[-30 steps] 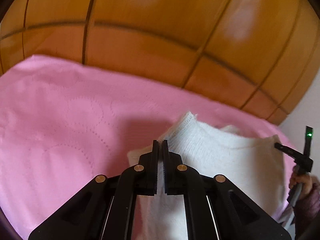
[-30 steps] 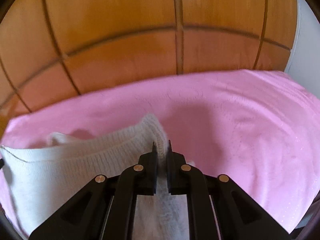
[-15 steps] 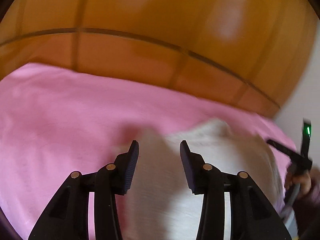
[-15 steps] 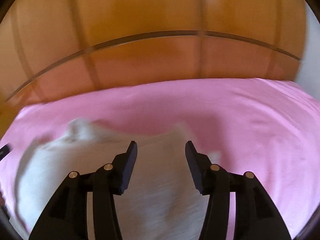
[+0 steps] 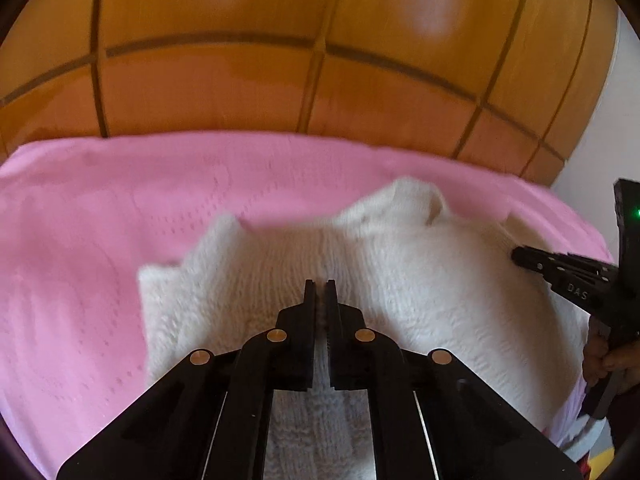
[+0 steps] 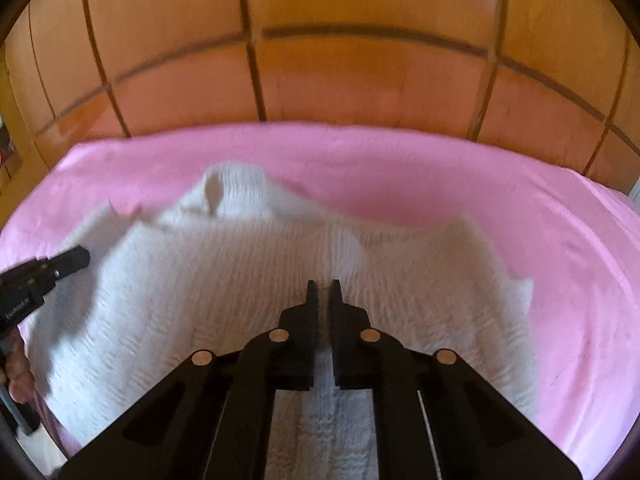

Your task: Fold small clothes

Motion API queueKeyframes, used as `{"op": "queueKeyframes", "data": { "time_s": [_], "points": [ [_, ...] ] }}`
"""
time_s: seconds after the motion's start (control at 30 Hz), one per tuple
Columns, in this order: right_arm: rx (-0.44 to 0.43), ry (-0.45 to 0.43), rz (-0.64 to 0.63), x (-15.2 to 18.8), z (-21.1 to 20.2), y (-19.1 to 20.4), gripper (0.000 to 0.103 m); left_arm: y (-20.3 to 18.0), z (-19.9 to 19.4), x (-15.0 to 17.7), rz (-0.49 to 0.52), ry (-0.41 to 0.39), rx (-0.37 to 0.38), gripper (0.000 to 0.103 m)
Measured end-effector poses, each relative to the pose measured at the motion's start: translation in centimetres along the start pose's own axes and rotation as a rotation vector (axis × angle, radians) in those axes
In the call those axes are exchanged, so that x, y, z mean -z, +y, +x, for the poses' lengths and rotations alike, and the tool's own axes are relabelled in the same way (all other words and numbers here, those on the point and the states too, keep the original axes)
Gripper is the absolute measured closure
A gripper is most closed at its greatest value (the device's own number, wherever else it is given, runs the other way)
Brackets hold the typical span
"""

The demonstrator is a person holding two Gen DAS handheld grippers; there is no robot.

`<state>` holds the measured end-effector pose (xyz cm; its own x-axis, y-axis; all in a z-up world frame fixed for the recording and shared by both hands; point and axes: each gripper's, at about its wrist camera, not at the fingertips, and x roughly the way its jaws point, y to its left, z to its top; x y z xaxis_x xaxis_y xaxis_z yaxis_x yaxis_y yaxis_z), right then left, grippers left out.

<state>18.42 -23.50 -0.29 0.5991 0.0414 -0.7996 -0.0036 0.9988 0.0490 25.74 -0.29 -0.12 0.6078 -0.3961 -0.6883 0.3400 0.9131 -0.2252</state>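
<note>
Sweater (image 5: 400, 280) lay directly under both tongs, long axis left-right on pink sheet (image 5: 100, 240). Left tongs (image 5: 319, 292), right tongs (image 6: 324, 292) nearly closed; whether pinching knit, unclear.

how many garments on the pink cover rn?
1. A white knit sweater lies spread on the pink bed cover, under both grippers: left gripper, right gripper. Anything beneath it would be hidden.

Knit garment (image 5: 400, 280) on bedspread (image 5: 100, 260), centre frame; panelled headboard (image 5: 280, 80) behind, across upper frame.
</note>
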Motion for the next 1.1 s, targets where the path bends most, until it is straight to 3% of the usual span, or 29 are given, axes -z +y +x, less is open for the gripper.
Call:
{"op": "queueKeyframes", "data": {
  "time_s": [0.13, 0.23, 0.4, 0.53, 0.57, 0.63, 0.67, 0.7, 0.73, 0.87, 1.0, 1.07, 1.1],
  "points": [
    [0.011, -0.079, 0.017, -1.5, -1.4, -0.1, 0.098, 0.6, 0.1, -1.5, -0.02, -0.053, -0.035, 0.1],
    [0.049, -0.068, 0.017, -1.9, 0.1, 0.1, 0.098, 0.5, 1.5, -2.1, -0.022, -0.049, -0.083, 0.1],
    [0.084, 0.07, 0.07, -1.4, 6.2, -0.3, 0.098, 1.6, 6.5, -0.5, -0.005, 0.089, -0.163, 0.1],
    [0.111, 0.054, 0.043, -1.2, 6.4, 0.2, 0.095, 1.5, 6.1, -1.0, -0.01, 0.099, -0.179, 0.098],
    [0.11, 0.055, 0.041, -1.2, 6.3, 0.3, 0.092, 1.5, 5.6, -1.1, -0.022, 0.096, -0.176, 0.097],
    [0.097, 0.049, 0.05, -1.2, 5.4, 0.0, 0.075, 1.6, 3.5, -1.1, -0.065, 0.07, -0.162, 0.077],
    [0.094, 0.038, 0.06, -1.2, 4.8, -0.1, 0.053, 1.5, 2.5, -1.0, -0.079, 0.055, -0.155, 0.071],
    [0.091, 0.02, 0.072, -1.0, 3.8, -0.2, 0.045, 1.4, 1.5, -0.7, -0.09, 0.034, -0.141, 0.057],
    [0.078, -0.001, 0.08, -0.9, 2.9, -0.2, 0.045, 1.3, 0.4, -0.2, -0.097, 0.01, -0.124, 0.052],
    [-0.004, -0.06, 0.075, 0.9, -1.4, 1.0, 0.044, -0.9, -3.1, 2.2, -0.059, -0.04, -0.053, 0.052],
    [-0.083, -0.069, 0.04, 4.0, -4.3, 3.2, 0.037, -3.5, -4.5, 5.8, -0.002, -0.015, -0.016, 0.052],
    [-0.096, -0.061, 0.013, 6.2, -5.1, 4.3, 0.034, -4.6, -4.7, 7.7, 0.019, 0.01, 0.014, 0.052],
    [-0.085, -0.052, -0.008, 7.4, -5.1, 4.7, 0.031, -5.1, -4.5, 8.6, 0.047, 0.024, -0.005, 0.052]
  ]
}}
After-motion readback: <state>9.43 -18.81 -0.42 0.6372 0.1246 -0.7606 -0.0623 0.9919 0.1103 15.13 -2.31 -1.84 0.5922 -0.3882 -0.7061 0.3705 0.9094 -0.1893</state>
